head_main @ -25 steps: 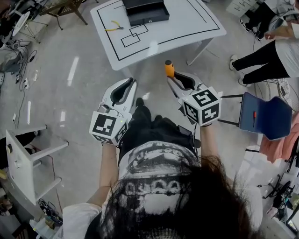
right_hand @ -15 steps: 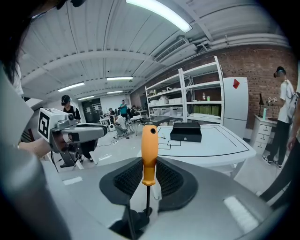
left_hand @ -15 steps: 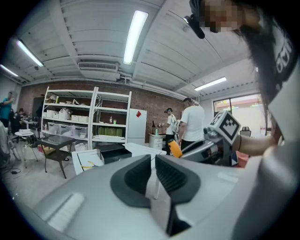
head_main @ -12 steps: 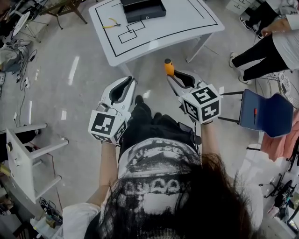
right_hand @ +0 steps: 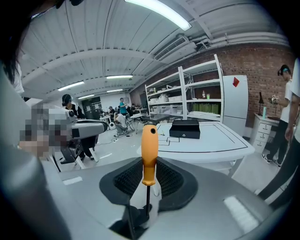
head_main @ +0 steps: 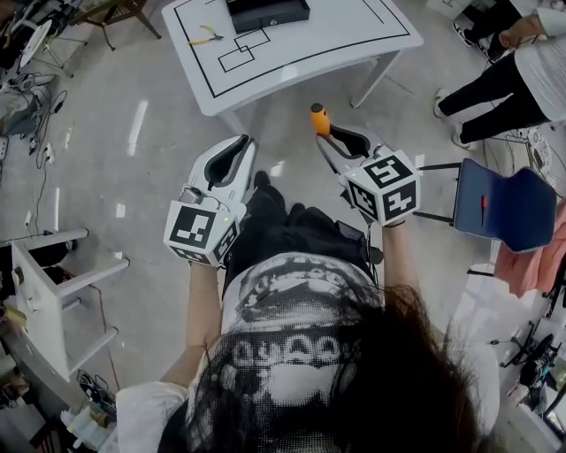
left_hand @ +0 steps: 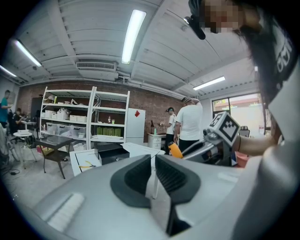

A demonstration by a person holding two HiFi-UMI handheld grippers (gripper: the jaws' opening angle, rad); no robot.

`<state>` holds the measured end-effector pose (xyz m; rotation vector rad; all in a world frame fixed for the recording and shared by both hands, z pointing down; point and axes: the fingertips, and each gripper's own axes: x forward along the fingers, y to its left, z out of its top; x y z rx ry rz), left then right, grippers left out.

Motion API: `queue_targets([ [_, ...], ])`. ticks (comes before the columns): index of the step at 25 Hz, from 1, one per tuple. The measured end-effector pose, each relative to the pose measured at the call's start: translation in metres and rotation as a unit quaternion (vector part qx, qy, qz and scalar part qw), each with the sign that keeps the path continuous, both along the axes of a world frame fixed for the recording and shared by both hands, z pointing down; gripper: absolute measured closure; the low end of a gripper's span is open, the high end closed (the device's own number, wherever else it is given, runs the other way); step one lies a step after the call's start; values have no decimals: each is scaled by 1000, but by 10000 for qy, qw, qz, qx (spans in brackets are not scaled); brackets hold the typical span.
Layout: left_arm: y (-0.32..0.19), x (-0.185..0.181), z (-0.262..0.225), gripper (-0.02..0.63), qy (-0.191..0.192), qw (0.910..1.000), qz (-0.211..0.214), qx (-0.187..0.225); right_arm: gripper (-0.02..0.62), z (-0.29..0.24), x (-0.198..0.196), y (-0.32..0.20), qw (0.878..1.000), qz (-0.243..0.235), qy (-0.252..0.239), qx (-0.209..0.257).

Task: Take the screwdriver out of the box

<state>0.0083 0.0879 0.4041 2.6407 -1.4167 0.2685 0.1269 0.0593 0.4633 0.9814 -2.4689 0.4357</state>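
Observation:
My right gripper (head_main: pixel 327 142) is shut on the screwdriver (head_main: pixel 318 119). Its thin shaft lies between the pads and the orange handle (right_hand: pixel 149 154) sticks out past the fingertips, in the air in front of the table. The black box (head_main: pixel 267 12) stands on the white table (head_main: pixel 292 53) ahead, well apart from both grippers. My left gripper (head_main: pixel 239 146) hangs level beside the right one, jaws together and nothing in them (left_hand: pixel 153 171). The left gripper view also catches the screwdriver handle (left_hand: pixel 174 150) and the box (left_hand: pixel 110 152).
Yellow-handled pliers (head_main: pixel 204 38) lie on the table left of the box, beside black outlined rectangles. A blue chair (head_main: pixel 500 208) stands to my right and a person (head_main: pixel 495 80) stands beyond it. A white rack (head_main: pixel 53 292) is at my left. Shelves line the far wall.
The table and box have slid toward the top of the head view. Both grippers have drifted slightly back from the table, the screwdriver still in the right one.

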Motion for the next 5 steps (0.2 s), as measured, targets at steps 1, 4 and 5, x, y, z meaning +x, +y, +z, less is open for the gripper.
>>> queue_targets([
  [1, 0, 0, 0, 606, 1, 10000, 0, 8, 499, 1, 1, 0, 10000, -3, 16, 2],
  [4, -2, 1, 0, 606, -2, 10000, -16, 52, 499, 3, 5, -3, 10000, -10, 57, 27],
  [5, -3, 1, 1, 606, -2, 10000, -24, 68, 499, 4, 6, -4, 10000, -13, 69, 36],
])
